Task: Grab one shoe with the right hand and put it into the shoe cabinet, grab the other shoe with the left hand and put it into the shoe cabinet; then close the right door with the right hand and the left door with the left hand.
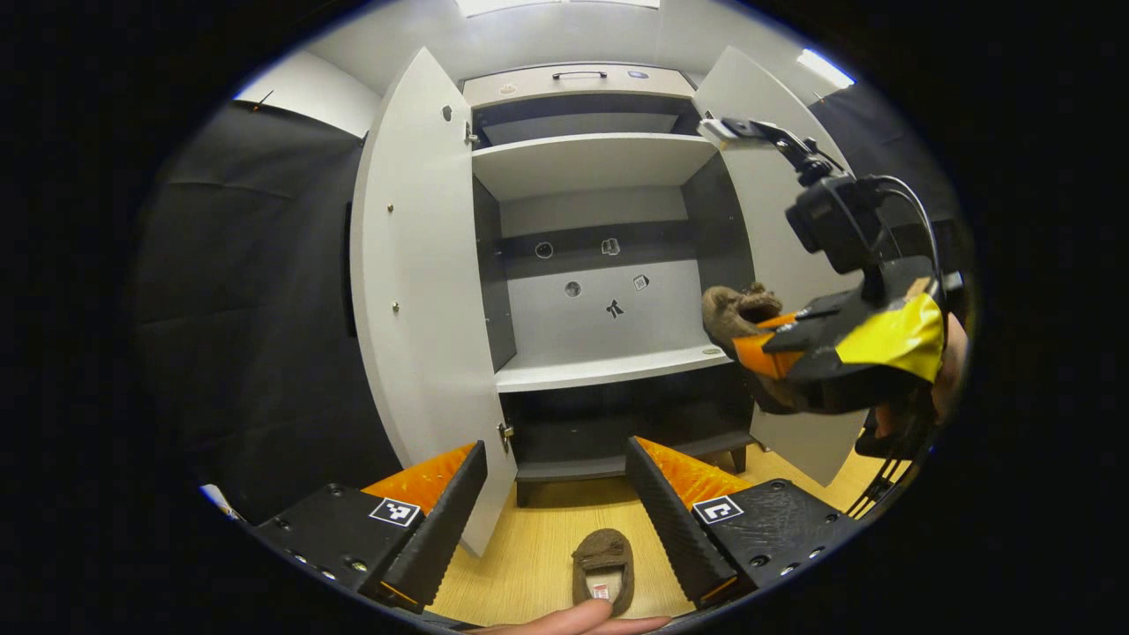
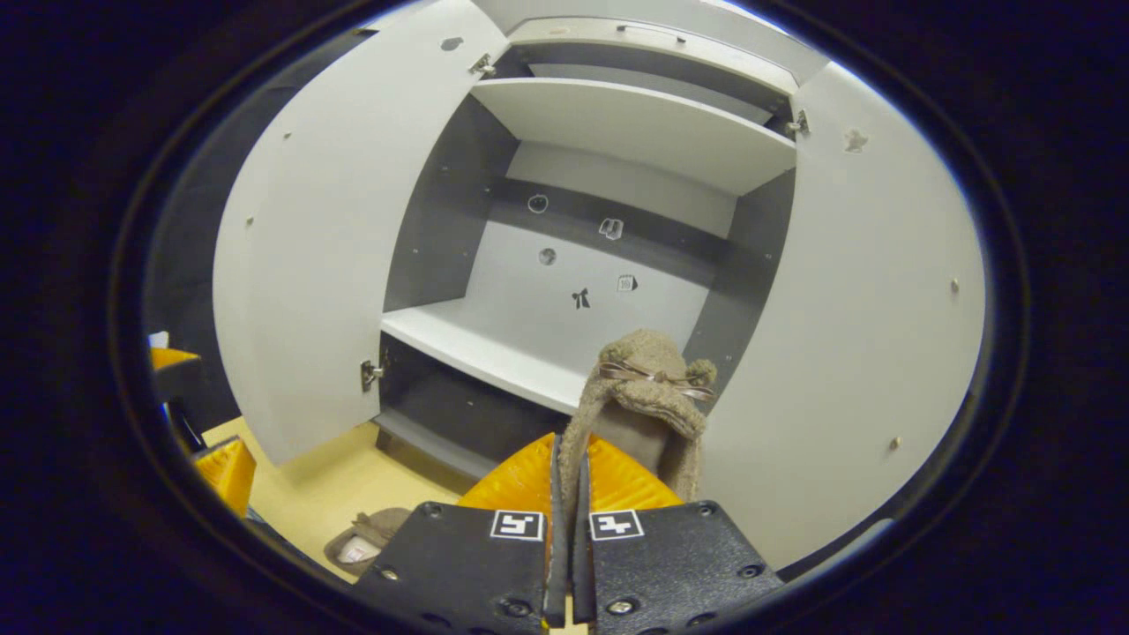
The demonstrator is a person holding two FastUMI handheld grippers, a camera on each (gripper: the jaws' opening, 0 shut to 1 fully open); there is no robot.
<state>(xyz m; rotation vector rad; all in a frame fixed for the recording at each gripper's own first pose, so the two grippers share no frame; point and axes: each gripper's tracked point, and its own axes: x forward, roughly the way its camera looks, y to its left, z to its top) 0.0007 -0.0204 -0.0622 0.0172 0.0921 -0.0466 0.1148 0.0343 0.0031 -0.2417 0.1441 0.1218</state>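
A brown fuzzy slipper [image 2: 648,401] with a small bow hangs in my right gripper [image 2: 567,481], whose two fingers are pinched shut on its side wall. In the left gripper view that same slipper [image 1: 736,317] and the right gripper [image 1: 776,344] are held up in front of the cabinet's right door, level with the middle shelf. The second slipper [image 1: 604,564] lies on the wooden floor before the cabinet, also seen low down in the right gripper view [image 2: 366,542]. My left gripper [image 1: 556,503] stands open above that slipper, nothing between its fingers.
The grey shoe cabinet has both doors swung wide: left door [image 1: 423,291], right door [image 1: 767,185]. Its middle shelf [image 1: 609,366] and upper shelf [image 1: 586,159] are bare. A fingertip [image 1: 573,624] shows at the bottom edge. Black cloth hangs on the left.
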